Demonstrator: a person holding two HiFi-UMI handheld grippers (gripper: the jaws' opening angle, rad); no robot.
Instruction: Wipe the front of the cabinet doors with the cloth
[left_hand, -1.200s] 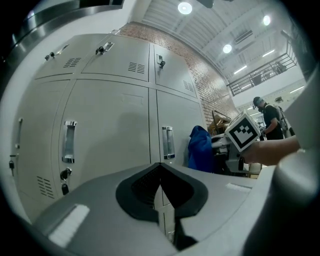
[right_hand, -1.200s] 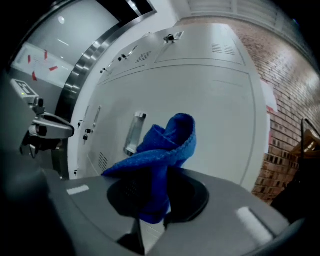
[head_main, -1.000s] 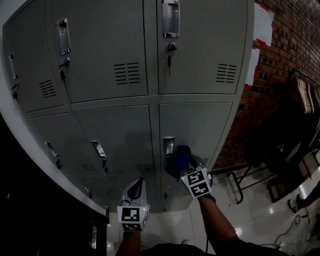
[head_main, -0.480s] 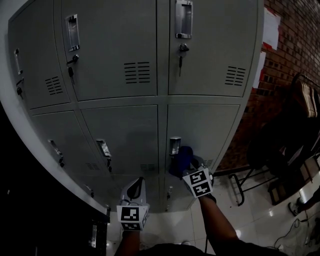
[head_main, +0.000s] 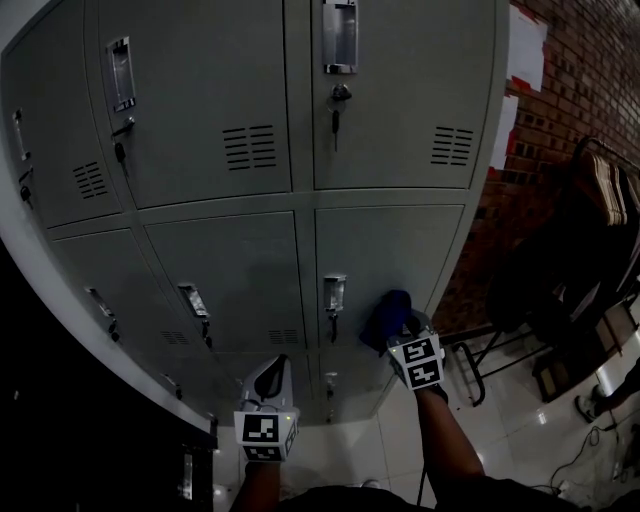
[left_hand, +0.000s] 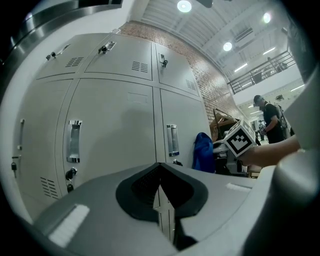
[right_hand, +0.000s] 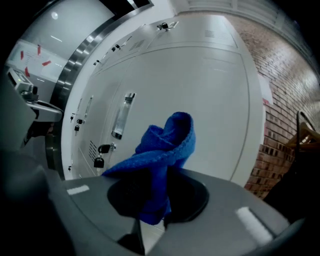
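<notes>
One cloth (head_main: 388, 312) sat clenched in the right hand-held gripper (right_hand: 152, 212) at the lower right door (head_main: 395, 245) (just right of its handle (head_main: 334, 292)); the left hand-held gripper (left_hand: 161, 200) hung apart, jaws together, empty.

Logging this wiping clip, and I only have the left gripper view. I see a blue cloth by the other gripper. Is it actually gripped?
Observer: Yes. In the right gripper view the right tongs are shut on the blue cloth, which bunches up above them.
Operator: Which door is it at?
Observer: The head view puts it in the column next to the brick wall, on the door below the uppermost one in view, to the right of its handle.
Operator: Anything hanging on that door?
Observer: The right gripper view shows what looks like a small padlock below the handle.
</notes>
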